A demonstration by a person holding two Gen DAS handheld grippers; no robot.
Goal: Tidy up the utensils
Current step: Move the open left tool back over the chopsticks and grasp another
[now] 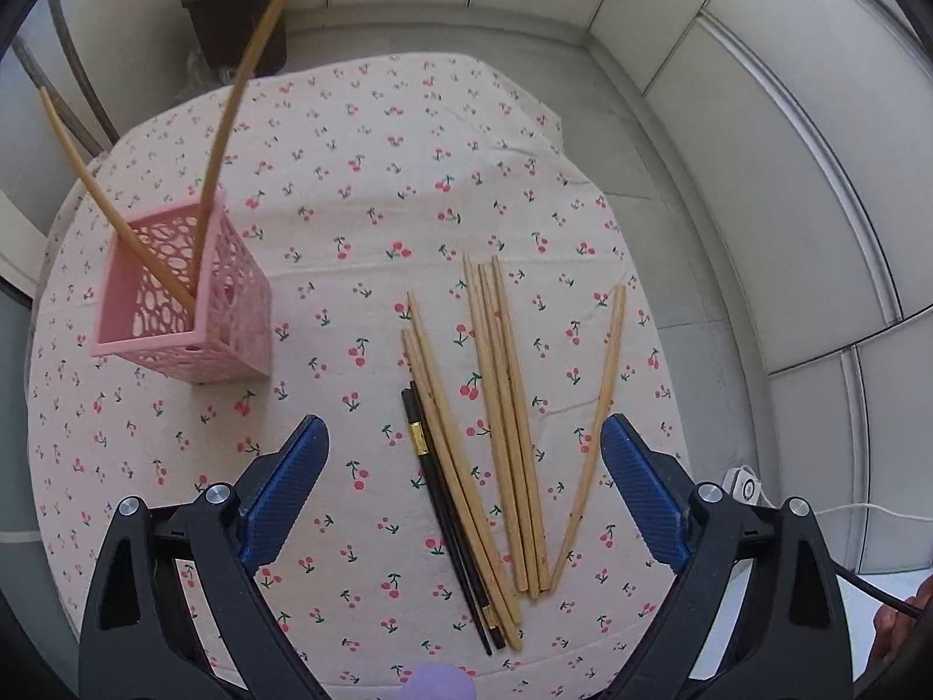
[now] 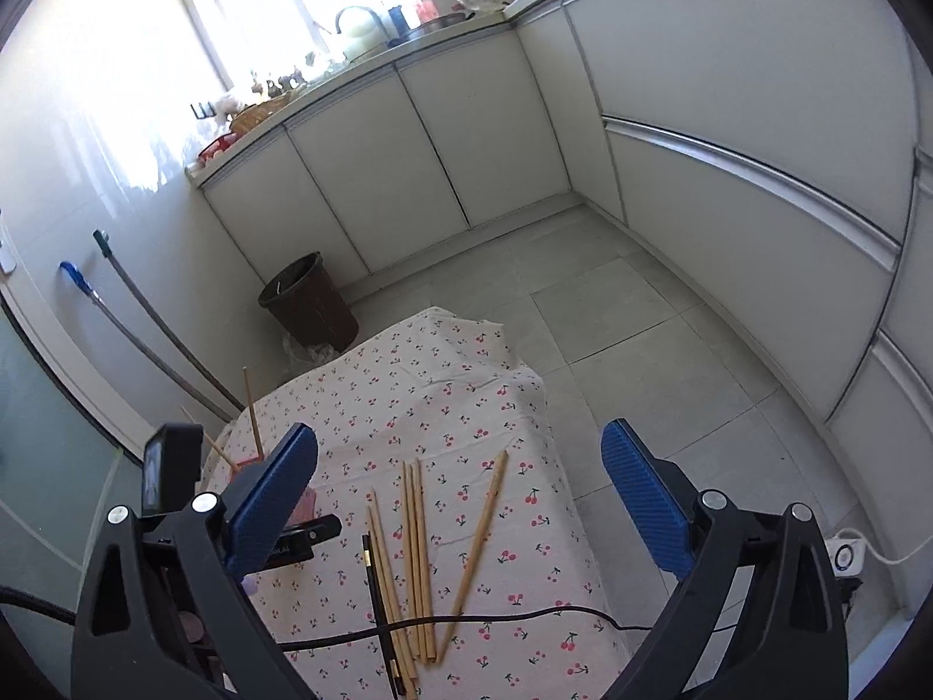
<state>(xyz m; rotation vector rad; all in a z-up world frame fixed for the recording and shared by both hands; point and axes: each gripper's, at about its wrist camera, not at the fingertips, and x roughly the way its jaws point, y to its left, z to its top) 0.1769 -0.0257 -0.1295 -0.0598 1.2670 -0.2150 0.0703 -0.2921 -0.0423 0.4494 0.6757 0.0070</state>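
Two grippers: both spread wide, nothing between the pads of either.
Left gripper point(image 1: 463, 455): pointed steeply down over the loose chopsticks; its jaws straddle the whole cluster.
Right gripper point(image 2: 460, 475): angled lower and set back from the table edge; the cluster lies ahead and below it, further off.
Wooden chopsticks point(image 1: 507, 408): lying flat on the cherry-print cloth point(image 1: 373, 163), long axes running away from the left gripper, so roughly crosswise to its closing direction.
Outlying chopstick point(image 1: 600, 408): splayed toward the left gripper's right-hand pad, apart from the bundle at its far end.
Black chopsticks point(image 1: 443, 507): on the bundle's left flank, touching the wooden ones.
Pink holder point(image 1: 186, 303): ahead and to the left of the left gripper, upright, two chopsticks leaning in it.
Nearer hand: left, by judgement; a descent onto one stick looks the likely next move.
Left view only: holder interior and stick count.
Right view only: a black cable point(image 2: 495, 618) draped across the chopsticks' near ends, a snag risk; the left gripper body point(image 2: 291, 542) hides most of the holder.
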